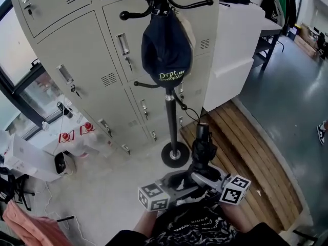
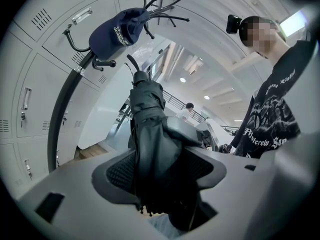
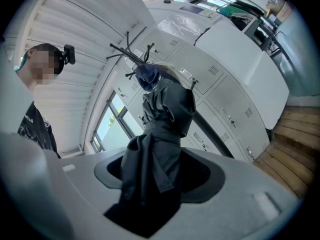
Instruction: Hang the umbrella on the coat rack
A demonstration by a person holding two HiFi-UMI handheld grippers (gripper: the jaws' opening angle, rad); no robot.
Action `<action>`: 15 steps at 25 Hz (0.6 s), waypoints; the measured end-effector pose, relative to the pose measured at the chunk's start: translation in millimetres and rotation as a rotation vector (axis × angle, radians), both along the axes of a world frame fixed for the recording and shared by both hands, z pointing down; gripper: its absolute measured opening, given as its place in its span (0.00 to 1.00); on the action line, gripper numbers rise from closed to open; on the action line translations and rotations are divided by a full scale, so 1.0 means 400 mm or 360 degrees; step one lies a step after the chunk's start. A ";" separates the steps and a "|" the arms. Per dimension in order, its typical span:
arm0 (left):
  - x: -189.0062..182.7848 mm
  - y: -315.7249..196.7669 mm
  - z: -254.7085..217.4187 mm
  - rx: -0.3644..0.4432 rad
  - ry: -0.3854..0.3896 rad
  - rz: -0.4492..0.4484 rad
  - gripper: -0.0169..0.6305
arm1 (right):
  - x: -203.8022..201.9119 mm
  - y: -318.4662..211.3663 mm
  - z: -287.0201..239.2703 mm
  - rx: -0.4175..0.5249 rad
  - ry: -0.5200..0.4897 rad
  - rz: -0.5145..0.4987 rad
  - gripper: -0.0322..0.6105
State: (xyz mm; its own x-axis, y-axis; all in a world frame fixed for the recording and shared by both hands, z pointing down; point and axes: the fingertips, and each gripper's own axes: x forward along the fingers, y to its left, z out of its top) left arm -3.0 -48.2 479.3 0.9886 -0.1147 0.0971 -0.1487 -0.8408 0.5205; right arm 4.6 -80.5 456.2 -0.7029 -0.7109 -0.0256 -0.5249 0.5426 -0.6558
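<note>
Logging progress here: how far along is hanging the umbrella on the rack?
Done: the folded umbrella is off the floor, with the left gripper and the right gripper both shut on it.
In hand: it is held in front of the coat rack and seems clear of it.
Left: getting it onto a free hook. None carries it yet, and a cap hangs up top.

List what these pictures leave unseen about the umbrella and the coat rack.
- The umbrella, lower end: sunk between the jaws of the left gripper and right gripper in their views; behind them in the head view.
- The coat rack, top: head view, cut off by the upper edge.
- The loop above the umbrella: head view, too thin to tell whether it touches a hook.
</note>
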 end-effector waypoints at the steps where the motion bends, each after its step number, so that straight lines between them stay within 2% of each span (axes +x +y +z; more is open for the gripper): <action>1: -0.002 -0.002 0.001 -0.0001 0.0002 -0.0005 0.50 | -0.002 -0.002 0.001 -0.0001 0.0001 -0.0003 0.47; 15: 0.007 -0.060 -0.003 -0.0009 0.0016 -0.0148 0.50 | 0.001 -0.060 -0.004 -0.0001 -0.0005 -0.0126 0.47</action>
